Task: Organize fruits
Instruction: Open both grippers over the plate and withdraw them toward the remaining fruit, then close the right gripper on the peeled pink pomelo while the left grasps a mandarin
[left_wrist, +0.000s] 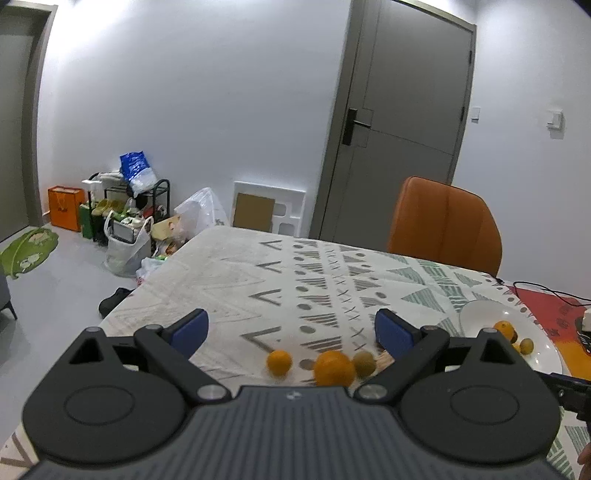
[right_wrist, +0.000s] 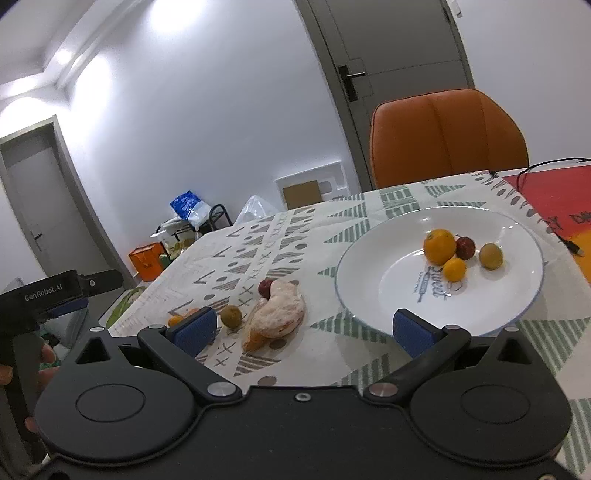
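On the patterned cloth, white plate (right_wrist: 517, 236) holding 4 fruits — left gripper (left_wrist: 291, 328), right gripper (right_wrist: 304, 328) wide open, empty.

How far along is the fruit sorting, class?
Done: four fruits sit on the white plate, including a large orange. In hand: nothing; the left claw and right claw are open. Left: the peeled orange, green fruit and others on the tablecloth.

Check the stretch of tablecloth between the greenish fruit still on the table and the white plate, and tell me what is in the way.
In the right wrist view, the peeled citrus lies directly between the greenish fruit and the white plate. A small red fruit sits at its far side. Past these, bare tablecloth reaches the rim.
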